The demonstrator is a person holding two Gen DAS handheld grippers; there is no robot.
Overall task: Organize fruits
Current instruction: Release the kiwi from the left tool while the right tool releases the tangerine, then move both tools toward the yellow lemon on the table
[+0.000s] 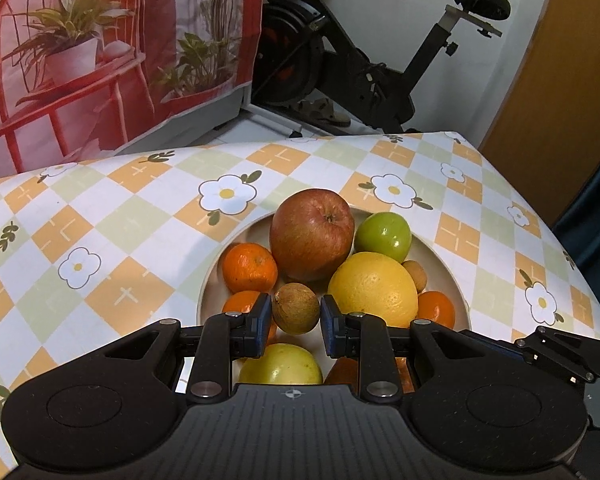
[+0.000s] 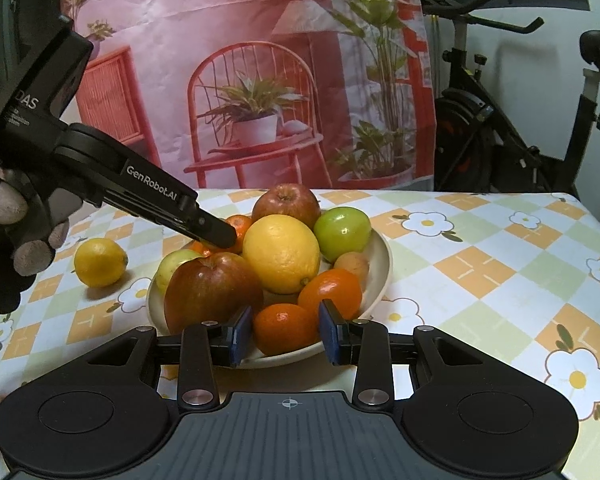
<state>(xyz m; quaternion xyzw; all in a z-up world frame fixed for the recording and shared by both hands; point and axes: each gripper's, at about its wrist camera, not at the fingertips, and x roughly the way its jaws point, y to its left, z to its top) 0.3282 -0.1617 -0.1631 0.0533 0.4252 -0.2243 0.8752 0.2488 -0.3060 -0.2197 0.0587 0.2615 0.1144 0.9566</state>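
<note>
While fruits are crowding the plate (image 2: 380, 280), left gripper (image 1: 295, 314) is bracketing a brown fruit (image 1: 295, 308), jaws parted, ungripped; right gripper (image 2: 286, 330), jaws apart, is framing a tangerine (image 2: 284, 328), seemingly to sort them.

A checked, flowered tablecloth (image 2: 480, 264) covers the table. Far behind hangs a red printed backdrop (image 2: 260, 80); right of it, an exercise bike (image 1: 364, 64) by a white wall (image 1: 412, 8).
</note>
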